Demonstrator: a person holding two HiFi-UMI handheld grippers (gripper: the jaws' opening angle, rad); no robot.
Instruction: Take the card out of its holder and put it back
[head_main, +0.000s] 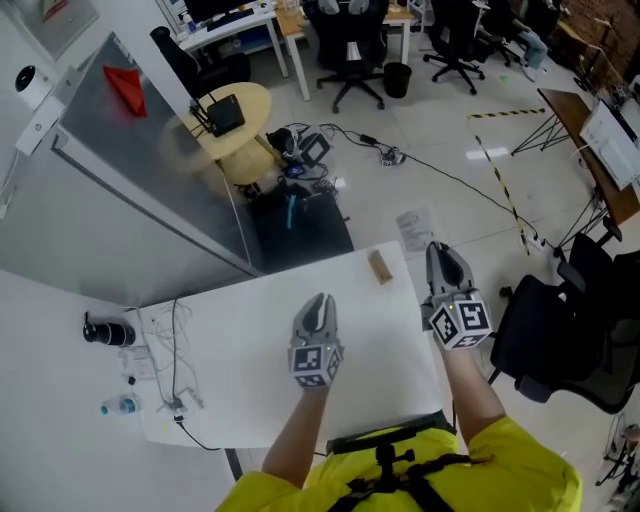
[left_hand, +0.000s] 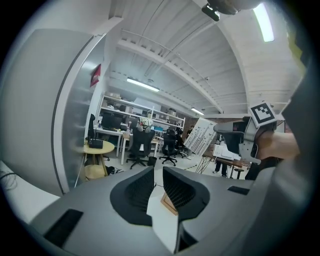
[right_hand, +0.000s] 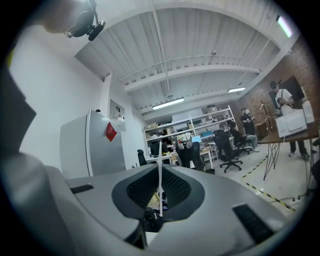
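Observation:
A small wooden card holder (head_main: 380, 267) lies near the far edge of the white table (head_main: 240, 370); the left gripper view shows it as the wooden block (left_hand: 170, 202) through the gap between the jaws. My right gripper (head_main: 438, 252) is raised over the table's right edge, to the right of the holder. It is shut on a thin white card (right_hand: 160, 155), seen edge-on and upright between the jaws of the right gripper (right_hand: 160, 189). My left gripper (head_main: 319, 301) hovers over the middle of the table, narrowly open with nothing in it. Its fingers (left_hand: 142, 187) point toward the holder.
At the table's left end lie a black cylindrical device (head_main: 108, 332), loose cables (head_main: 170, 350) and a small bottle (head_main: 120, 406). A grey partition panel (head_main: 150, 150) stands behind the table. A black office chair (head_main: 570, 330) is close on the right.

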